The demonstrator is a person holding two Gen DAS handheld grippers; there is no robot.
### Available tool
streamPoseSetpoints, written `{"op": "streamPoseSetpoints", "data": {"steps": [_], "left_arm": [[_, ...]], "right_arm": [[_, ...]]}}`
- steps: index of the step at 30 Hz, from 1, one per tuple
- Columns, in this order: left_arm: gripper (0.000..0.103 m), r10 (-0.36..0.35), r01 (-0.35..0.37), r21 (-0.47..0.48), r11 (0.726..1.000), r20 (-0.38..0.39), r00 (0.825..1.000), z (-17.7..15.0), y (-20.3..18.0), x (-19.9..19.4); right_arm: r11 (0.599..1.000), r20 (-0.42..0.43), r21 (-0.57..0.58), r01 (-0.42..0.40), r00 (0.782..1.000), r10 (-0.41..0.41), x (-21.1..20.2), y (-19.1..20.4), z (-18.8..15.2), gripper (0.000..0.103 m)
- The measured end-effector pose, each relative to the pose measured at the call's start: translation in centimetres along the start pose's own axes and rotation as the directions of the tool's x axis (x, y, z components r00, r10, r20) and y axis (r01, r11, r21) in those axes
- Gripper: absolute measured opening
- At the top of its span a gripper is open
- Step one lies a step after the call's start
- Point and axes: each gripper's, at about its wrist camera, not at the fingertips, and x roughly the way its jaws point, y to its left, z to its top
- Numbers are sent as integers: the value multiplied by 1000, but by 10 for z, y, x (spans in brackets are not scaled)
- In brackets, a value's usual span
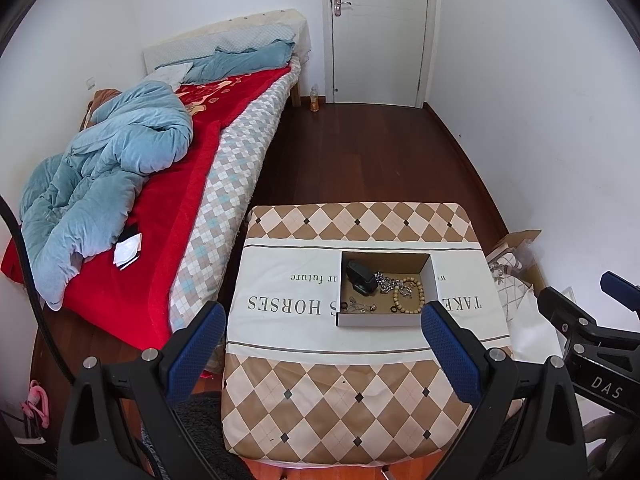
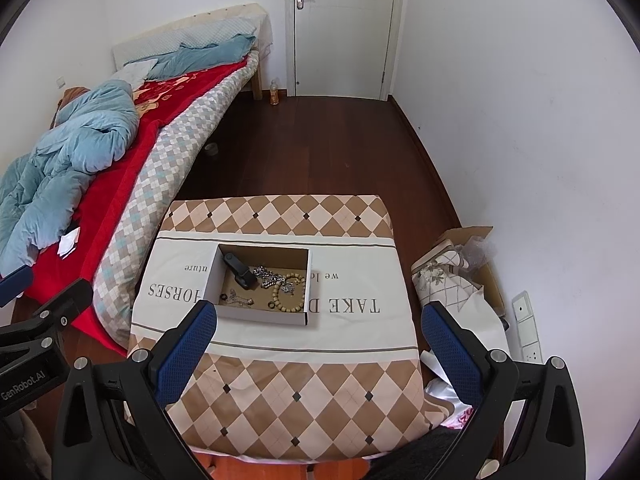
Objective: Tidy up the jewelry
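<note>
While both tools hang back from the near edge of the worktop point(image 1: 360, 392), the jewelry sits gathered in one place: a shallow cardboard box point(image 1: 384, 318) at the middle of the patterned cloth.

Contents, placed relative to the box:
- black clip-like item point(image 1: 361, 278), far-left part, its long axis running from the far-left corner toward the middle;
- silver chain point(image 1: 387, 282), heaped at the centre, touching the beads;
- wooden bead bracelet point(image 1: 408, 295), a closed loop in the right half, reaching toward the near wall;
- thin chain with small pieces point(image 1: 358, 306), near-left corner;
- small dark ring point(image 2: 272, 305), near wall, just left of the bracelet.

Left hand-held gripper point(image 1: 322, 354): spread wide, holding nothing; the box lies straight ahead, between its two blue pads and slightly right of centre.

Right hand-held gripper point(image 2: 320, 354): likewise spread wide and empty; the box lies ahead and to its left, just beyond the left pad.

Judgement: the left tool is the better lined up with the box, and the bracelet lies on the side toward the right tool. Everything lies loose and partly tangled inside the box with nothing on the cloth around it; that fits pieces waiting to be sorted out as well as pieces already gathered in.
</note>
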Motion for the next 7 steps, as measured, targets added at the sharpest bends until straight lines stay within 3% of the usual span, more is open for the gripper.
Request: {"op": "streamPoseSetpoints", "data": {"steps": [7], "left_arm": [[100,-3,3,-1,1000,-3,1000,-1,-1,-1]], "right_arm": [[1000,-1,2,7,1000,-7,0,-4,-1,103]]}}
